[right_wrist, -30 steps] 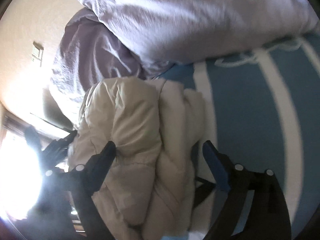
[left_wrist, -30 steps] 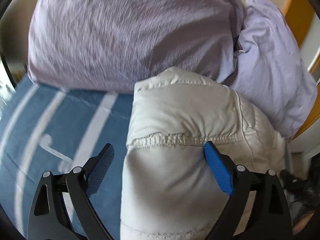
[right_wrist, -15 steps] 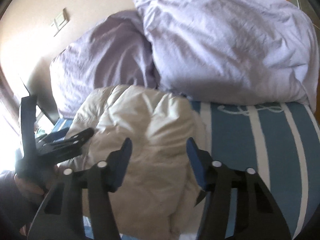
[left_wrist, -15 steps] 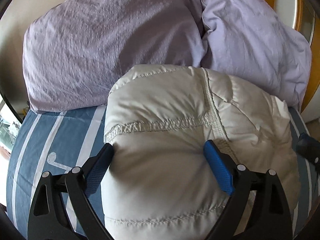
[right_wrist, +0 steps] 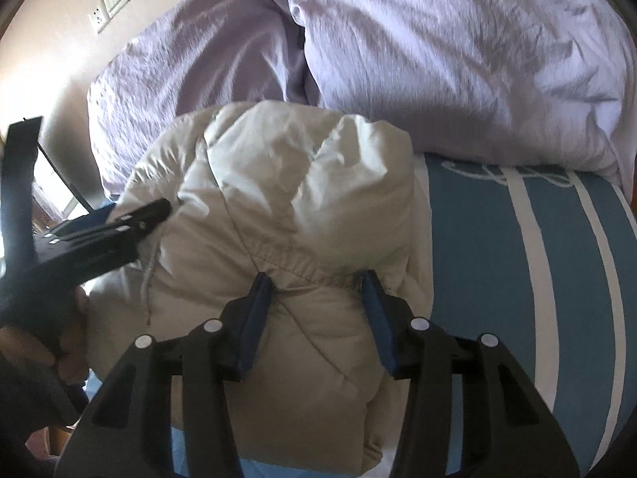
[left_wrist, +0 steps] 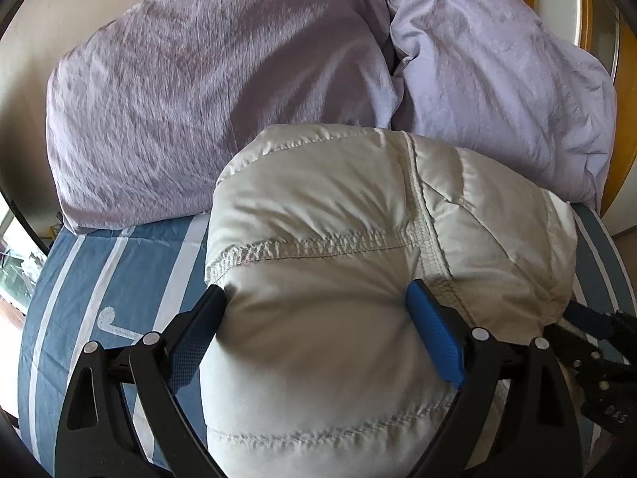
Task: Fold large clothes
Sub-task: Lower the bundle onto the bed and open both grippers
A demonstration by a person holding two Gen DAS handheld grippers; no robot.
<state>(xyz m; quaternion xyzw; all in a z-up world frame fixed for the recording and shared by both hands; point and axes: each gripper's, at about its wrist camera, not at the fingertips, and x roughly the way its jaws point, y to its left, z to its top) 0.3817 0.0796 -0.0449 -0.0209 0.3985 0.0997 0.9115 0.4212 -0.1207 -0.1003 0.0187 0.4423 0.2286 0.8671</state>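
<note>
A cream puffy jacket (left_wrist: 338, 199) lies bundled on the blue striped bedspread (left_wrist: 79, 298). My left gripper (left_wrist: 316, 294) straddles the near end of the bundle, and both blue pads dent its sides. In the right wrist view the same jacket (right_wrist: 278, 179) shows its folded layers. My right gripper (right_wrist: 316, 279) is closing on a fold near the stitched seam, with the fabric pinched between its pads. The left gripper (right_wrist: 119, 223) reaches in from that view's left, held by a hand (right_wrist: 71, 318). The right gripper's tips (left_wrist: 589, 322) show at the left wrist view's right edge.
Two lilac pillows (left_wrist: 199, 99) (left_wrist: 497, 79) lean against the wall right behind the jacket. Striped bedspread (right_wrist: 497, 259) stretches to the jacket's right. A wall socket (right_wrist: 107, 12) sits high on the left. An orange wooden frame (left_wrist: 625, 59) borders the bed at the right.
The right jaws narrowed from wide apart to pinching the jacket fold. The left gripper shifted until the bundle fills the gap between its pads. Both views rolled upright.
</note>
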